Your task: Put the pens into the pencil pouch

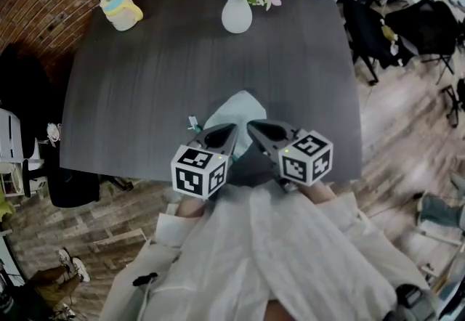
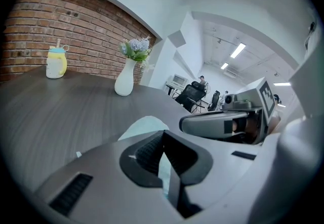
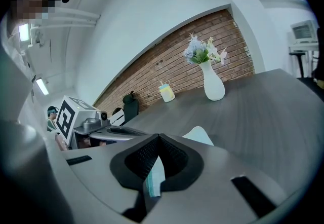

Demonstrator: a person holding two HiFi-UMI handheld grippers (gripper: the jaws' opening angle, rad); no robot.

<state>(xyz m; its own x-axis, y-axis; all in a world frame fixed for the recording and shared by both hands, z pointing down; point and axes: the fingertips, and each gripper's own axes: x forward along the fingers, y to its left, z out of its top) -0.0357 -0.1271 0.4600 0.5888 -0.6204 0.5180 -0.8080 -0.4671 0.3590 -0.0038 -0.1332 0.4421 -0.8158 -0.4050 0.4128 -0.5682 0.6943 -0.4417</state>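
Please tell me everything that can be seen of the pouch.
The pouch is pale mint and looks like soft fabric, with a rounded far end. It lies on the dark table near its front edge. The left gripper and right gripper cover its near end, each shut on a thin edge of it. A small teal tab shows beside it.

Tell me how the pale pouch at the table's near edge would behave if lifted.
Probably floppy: the pouch lies flat, and a thin edge shows pinched in the left gripper and the right gripper. Likely light, as no bulge shows. It would probably sag between the grips, not roll.
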